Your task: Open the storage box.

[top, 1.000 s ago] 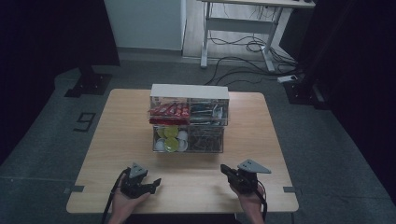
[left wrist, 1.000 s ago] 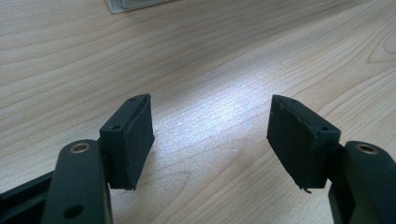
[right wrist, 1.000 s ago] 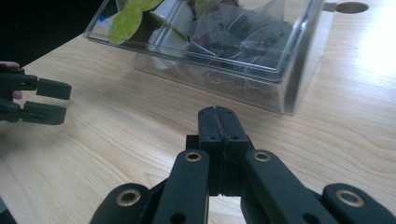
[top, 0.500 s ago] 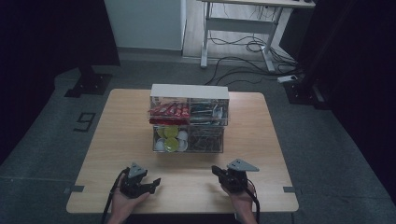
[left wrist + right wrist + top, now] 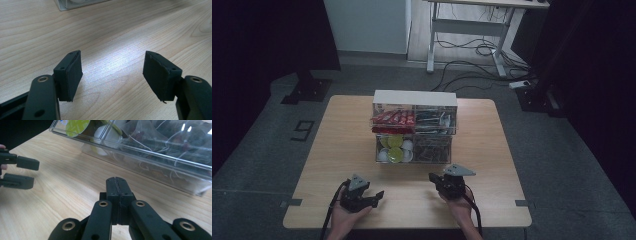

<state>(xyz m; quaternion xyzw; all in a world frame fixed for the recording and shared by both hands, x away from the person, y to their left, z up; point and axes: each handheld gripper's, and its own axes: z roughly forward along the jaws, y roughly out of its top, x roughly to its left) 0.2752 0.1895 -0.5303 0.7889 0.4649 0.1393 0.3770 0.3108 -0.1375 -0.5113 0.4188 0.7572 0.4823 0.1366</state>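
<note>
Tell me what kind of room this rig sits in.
Most likely a lab or recording studio, not a home. A lone wooden table stands on grey floor between dark curtains, with loose cables under a desk frame behind and tape marks on the floor.

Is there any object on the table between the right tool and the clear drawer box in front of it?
Nothing visible. Between the right tool, whose jaws are pressed together, and the clear drawer box lies bare wooden table. The left tool sits off to the side, jaws apart.
</note>
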